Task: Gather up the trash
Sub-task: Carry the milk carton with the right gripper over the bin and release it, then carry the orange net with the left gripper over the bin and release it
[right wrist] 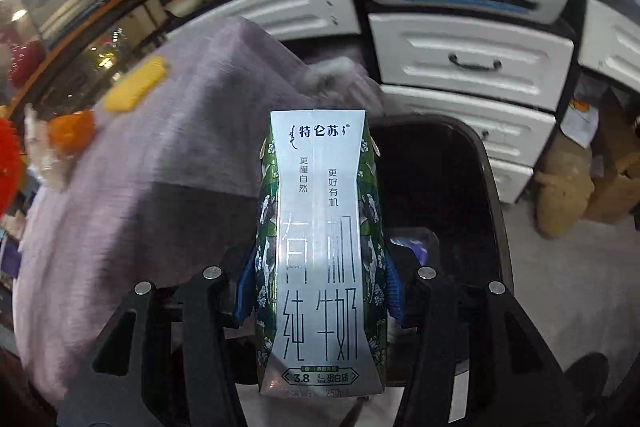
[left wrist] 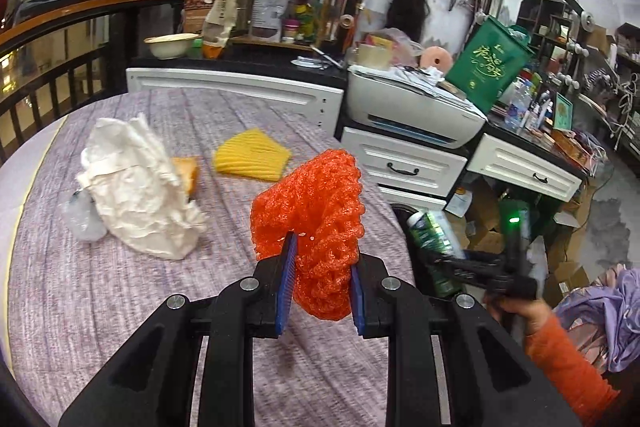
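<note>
My left gripper (left wrist: pixel 320 283) is shut on an orange foam fruit net (left wrist: pixel 316 211) and holds it above the purple-clothed table (left wrist: pixel 120 307). On the table lie crumpled white paper (left wrist: pixel 136 187), an orange peel piece (left wrist: pixel 188 171), a yellow foam sheet (left wrist: pixel 252 155) and clear plastic wrap (left wrist: pixel 80 219). My right gripper (right wrist: pixel 320 291) is shut on a green and silver milk carton (right wrist: pixel 320 247), held over the black trash bin (right wrist: pixel 460 187) beside the table. In the left wrist view the right gripper (left wrist: pixel 476 267) and the carton (left wrist: pixel 432 231) show at the right.
White drawers (right wrist: pixel 472 59) and a printer (left wrist: pixel 412 107) stand behind the bin. A cluttered counter and shelf are at the back. Cardboard boxes (right wrist: pixel 616 183) sit on the floor to the right. Something lies inside the bin (right wrist: pixel 416 243).
</note>
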A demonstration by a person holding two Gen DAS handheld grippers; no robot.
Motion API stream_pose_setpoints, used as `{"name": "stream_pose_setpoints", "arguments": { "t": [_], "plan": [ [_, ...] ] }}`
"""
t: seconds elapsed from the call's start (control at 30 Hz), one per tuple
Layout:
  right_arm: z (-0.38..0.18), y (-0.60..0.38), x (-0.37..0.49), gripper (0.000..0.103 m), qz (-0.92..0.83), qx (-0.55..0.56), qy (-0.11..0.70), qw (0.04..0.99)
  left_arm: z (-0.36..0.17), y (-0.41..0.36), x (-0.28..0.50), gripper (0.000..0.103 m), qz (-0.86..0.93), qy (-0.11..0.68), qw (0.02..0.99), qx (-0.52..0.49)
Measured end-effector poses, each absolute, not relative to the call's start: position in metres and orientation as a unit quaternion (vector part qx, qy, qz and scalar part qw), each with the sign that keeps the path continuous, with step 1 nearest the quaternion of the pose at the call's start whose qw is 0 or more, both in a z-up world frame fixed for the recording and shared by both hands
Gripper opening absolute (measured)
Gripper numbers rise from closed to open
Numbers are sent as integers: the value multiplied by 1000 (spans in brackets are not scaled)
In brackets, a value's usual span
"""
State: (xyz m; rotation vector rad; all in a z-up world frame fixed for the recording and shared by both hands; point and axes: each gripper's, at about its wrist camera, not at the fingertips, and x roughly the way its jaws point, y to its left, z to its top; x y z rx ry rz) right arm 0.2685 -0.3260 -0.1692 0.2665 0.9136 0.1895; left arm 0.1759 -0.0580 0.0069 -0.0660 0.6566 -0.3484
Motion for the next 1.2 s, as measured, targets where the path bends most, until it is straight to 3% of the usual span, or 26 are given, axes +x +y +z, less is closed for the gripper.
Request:
{"name": "stream_pose_setpoints", "arguments": {
  "t": [0.2, 0.57, 0.6, 0.67, 1.2],
  "plan": [
    [-221, -333, 303, 51, 47, 114, 487, 865, 7, -81, 179, 24, -192, 323, 926, -26],
    [-263, -330, 323, 54, 21, 87, 524, 847, 1, -104, 187, 24, -206, 332, 920, -23],
    [-263, -331, 323, 56, 17, 84, 522, 848, 0, -106, 187, 24, -207, 333, 919, -21],
    [-259, -334, 319, 72, 11, 81, 514, 854, -2, -112, 189, 24, -213, 338, 916, -19],
    [-191, -407, 241, 72, -71, 129, 445, 883, -40, -213, 217, 24, -290, 400, 869, 22]
  ]
}}
